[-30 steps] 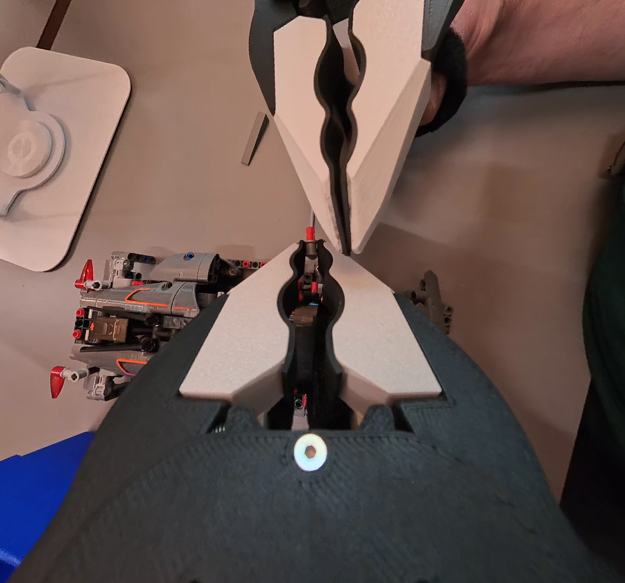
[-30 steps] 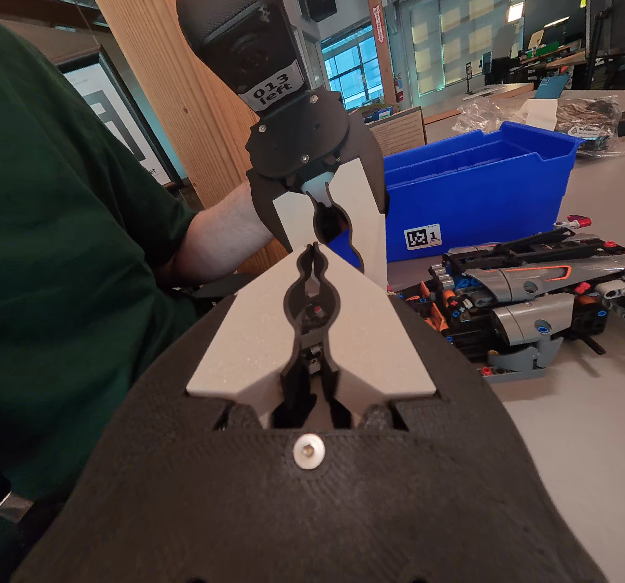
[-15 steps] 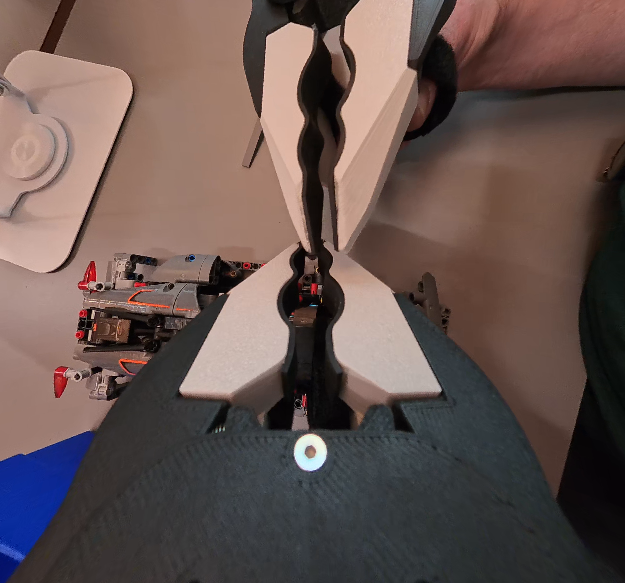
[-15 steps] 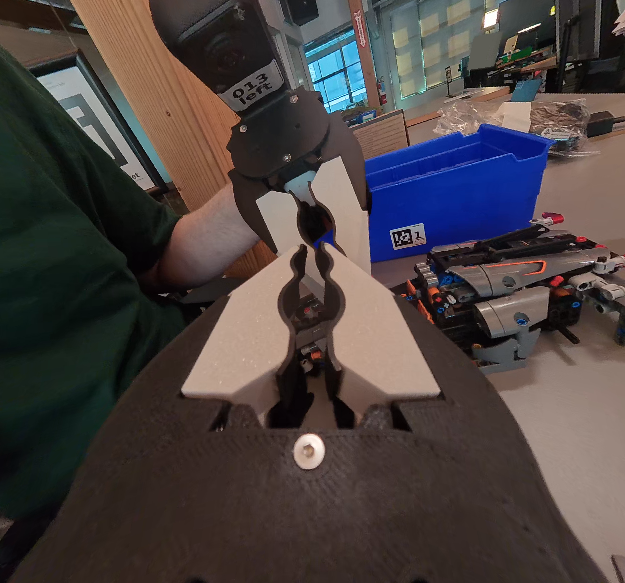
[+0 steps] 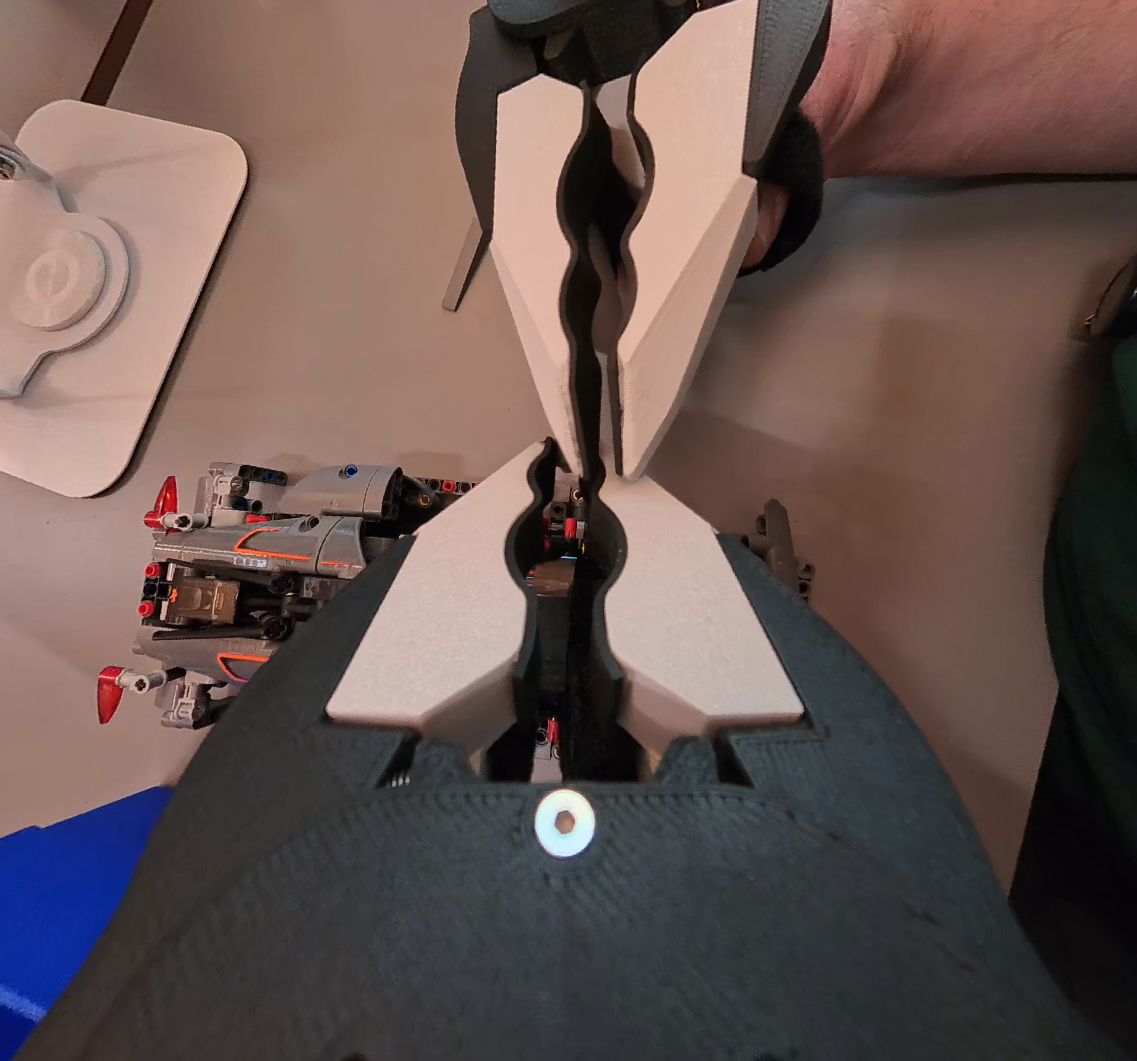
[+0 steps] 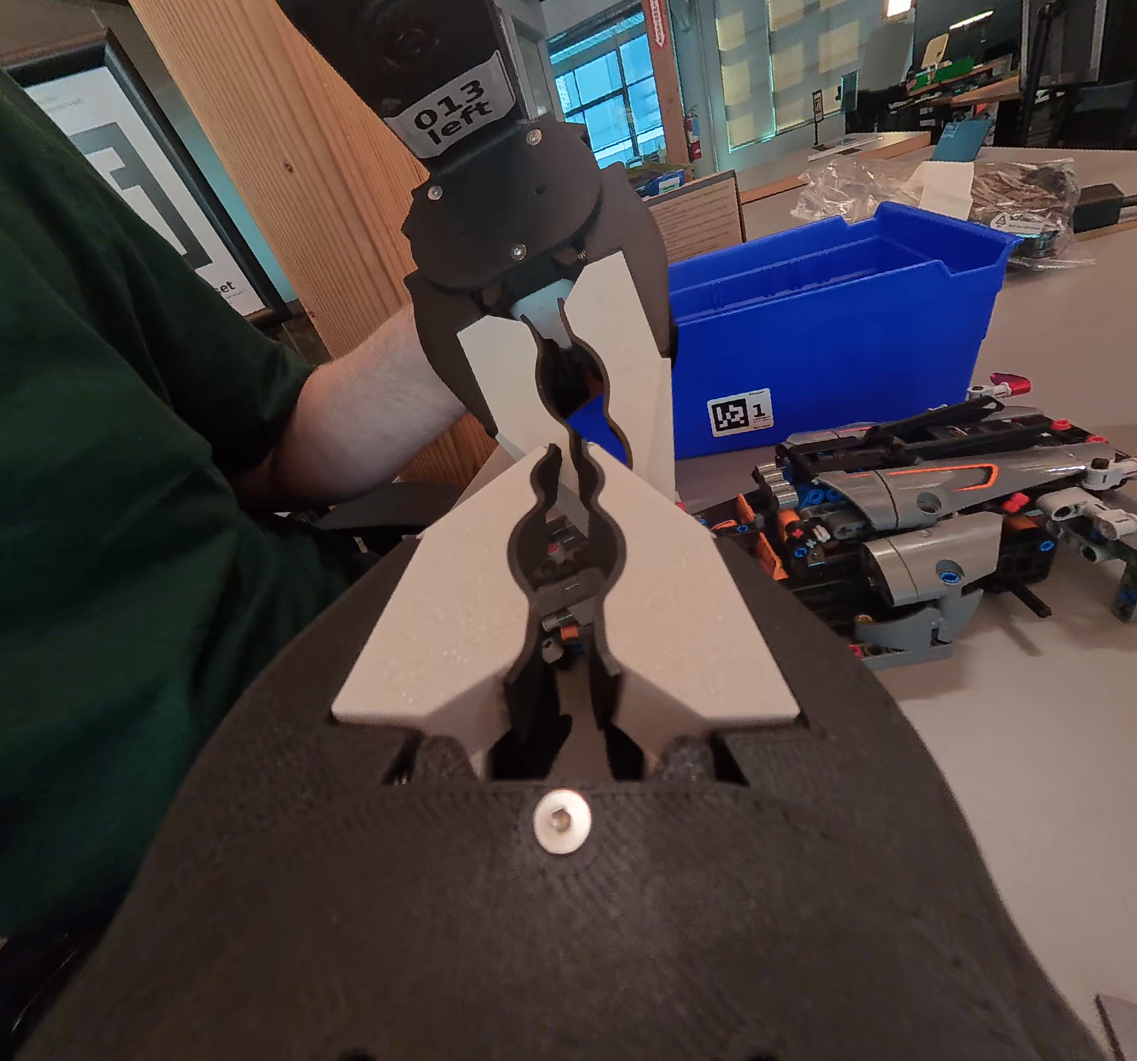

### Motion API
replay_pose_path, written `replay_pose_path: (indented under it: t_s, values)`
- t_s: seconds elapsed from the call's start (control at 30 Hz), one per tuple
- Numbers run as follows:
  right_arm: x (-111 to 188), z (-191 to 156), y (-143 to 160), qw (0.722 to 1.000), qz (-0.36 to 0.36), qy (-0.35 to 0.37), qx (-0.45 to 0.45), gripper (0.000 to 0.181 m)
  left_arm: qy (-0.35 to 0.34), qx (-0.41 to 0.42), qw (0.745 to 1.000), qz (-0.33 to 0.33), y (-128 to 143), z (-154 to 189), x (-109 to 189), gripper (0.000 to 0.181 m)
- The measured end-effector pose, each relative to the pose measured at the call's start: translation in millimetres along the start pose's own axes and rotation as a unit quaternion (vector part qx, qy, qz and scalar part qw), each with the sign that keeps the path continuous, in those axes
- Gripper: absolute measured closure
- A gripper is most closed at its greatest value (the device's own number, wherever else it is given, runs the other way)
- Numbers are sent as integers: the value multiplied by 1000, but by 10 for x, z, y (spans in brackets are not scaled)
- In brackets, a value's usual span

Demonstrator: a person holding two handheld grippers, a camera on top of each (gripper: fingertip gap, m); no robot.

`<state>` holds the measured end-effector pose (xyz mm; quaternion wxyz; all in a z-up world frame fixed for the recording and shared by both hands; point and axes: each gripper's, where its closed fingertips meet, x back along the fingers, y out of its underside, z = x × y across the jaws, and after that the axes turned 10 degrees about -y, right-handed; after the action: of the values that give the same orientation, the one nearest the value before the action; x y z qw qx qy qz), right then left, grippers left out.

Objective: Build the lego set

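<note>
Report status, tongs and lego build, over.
Left tongs and right tongs tip to tip above the table; right slightly open, left unclear. Lego model on table below, untouched. Small part between tips: cannot tell.

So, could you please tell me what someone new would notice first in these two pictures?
First, the two grippers meeting tip to tip above the table: the right gripper comes in from the top of the left wrist view, the left gripper from below. Next, the grey and orange lego model lying on the table at the right of the right wrist view, with the blue bin behind it.
</note>
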<state>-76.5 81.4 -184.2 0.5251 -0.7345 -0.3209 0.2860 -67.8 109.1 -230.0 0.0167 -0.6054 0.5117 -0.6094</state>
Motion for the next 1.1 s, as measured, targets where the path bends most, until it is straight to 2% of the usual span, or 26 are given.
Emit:
replay_pose_path:
  t_s: [1.1]
  values:
    - [26,-2,-8,1000,0,0,-4,181,6,2,1000,5,-19,18,16,176]
